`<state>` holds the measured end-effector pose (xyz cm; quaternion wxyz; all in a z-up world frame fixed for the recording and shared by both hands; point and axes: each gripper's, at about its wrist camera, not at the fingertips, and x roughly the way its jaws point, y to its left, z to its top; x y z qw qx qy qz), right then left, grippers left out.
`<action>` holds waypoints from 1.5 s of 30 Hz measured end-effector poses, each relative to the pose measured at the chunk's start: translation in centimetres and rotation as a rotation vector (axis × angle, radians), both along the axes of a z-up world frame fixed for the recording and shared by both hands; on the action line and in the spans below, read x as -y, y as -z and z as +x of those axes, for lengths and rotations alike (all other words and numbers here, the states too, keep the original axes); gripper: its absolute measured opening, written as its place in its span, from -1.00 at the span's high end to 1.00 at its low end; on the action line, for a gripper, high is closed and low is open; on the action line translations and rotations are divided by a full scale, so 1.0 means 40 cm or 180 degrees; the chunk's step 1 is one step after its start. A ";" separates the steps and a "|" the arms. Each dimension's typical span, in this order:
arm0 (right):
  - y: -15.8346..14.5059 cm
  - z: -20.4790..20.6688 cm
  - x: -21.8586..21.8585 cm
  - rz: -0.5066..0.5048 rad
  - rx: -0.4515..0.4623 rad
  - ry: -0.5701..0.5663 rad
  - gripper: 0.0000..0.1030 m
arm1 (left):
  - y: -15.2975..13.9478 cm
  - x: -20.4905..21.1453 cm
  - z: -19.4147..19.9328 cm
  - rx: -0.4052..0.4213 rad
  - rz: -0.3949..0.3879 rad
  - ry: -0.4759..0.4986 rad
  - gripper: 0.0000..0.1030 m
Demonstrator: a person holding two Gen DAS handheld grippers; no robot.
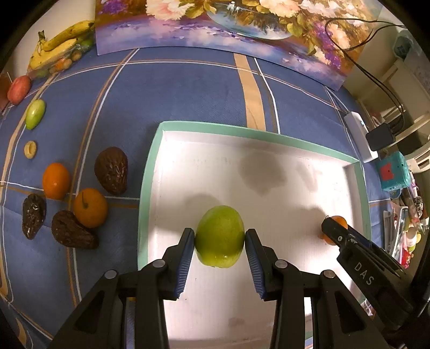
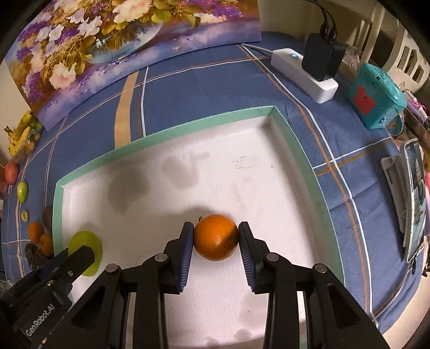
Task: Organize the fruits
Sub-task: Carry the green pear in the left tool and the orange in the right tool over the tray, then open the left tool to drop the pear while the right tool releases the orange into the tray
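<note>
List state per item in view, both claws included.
Left claw: shut on the round green fruit, over the tray.
Right claw: shut on the round orange fruit, over the tray.
White shallow tray with green rim: no loose fruit inside.
Two loose orange fruits: on the blue cloth, left of tray.
White power strip: light on, black adapters plugged in.

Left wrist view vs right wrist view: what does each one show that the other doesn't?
Left only: three dark avocados in the open beside two loose oranges on the blue cloth.
Right only: a phone on a stand at the far right.
Both: the green-rimmed tray, the left gripper clamped on a green fruit, the right gripper clamped on an orange, the flower painting, the bananas.
</note>
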<state>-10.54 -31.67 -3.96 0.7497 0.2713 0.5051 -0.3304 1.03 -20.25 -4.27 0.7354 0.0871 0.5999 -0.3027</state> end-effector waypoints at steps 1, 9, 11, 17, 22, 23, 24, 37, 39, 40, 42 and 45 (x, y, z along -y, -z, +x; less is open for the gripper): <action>-0.001 0.001 0.000 0.0002 0.0001 -0.0004 0.31 | -0.004 -0.001 0.000 0.0001 -0.0006 0.0005 0.18; -0.048 -0.010 0.000 -0.0037 0.0074 0.0011 0.30 | -0.081 -0.013 0.000 0.0115 -0.0156 0.0056 0.17; -0.082 -0.015 -0.005 -0.0099 0.0141 0.0008 0.30 | -0.099 -0.022 0.004 0.0142 -0.0193 0.0047 0.15; -0.160 -0.019 -0.023 -0.0261 0.0278 -0.0045 0.30 | -0.141 -0.057 0.026 0.0286 -0.0191 -0.0069 -0.22; -0.182 -0.011 -0.043 -0.0320 0.0319 -0.0104 -0.12 | -0.143 -0.099 0.048 0.0401 -0.0008 -0.0198 -0.63; -0.181 -0.008 -0.048 -0.0321 0.0317 -0.0129 -0.23 | -0.139 -0.107 0.053 0.0428 0.0033 -0.0239 -0.75; -0.180 -0.004 -0.052 -0.0323 0.0305 -0.0155 -0.28 | -0.136 -0.117 0.060 0.0450 0.0076 -0.0285 -0.81; -0.170 0.024 -0.096 -0.0528 0.0229 -0.0292 -0.95 | -0.121 -0.211 0.116 0.0759 0.0337 -0.0534 -1.00; -0.171 0.030 -0.102 -0.0533 0.0273 -0.0288 -0.98 | -0.128 -0.229 0.125 0.0832 0.0336 -0.0535 -1.00; -0.172 0.035 -0.106 -0.0529 0.0302 -0.0293 -0.98 | -0.133 -0.238 0.131 0.0863 0.0337 -0.0548 -1.00; -0.175 0.048 -0.120 -0.0528 0.0374 -0.0322 -0.98 | -0.142 -0.260 0.142 0.0911 0.0314 -0.0588 -1.00; -0.174 0.071 -0.139 -0.0505 0.0480 -0.0358 -0.98 | -0.154 -0.302 0.166 0.0949 0.0269 -0.0695 -1.00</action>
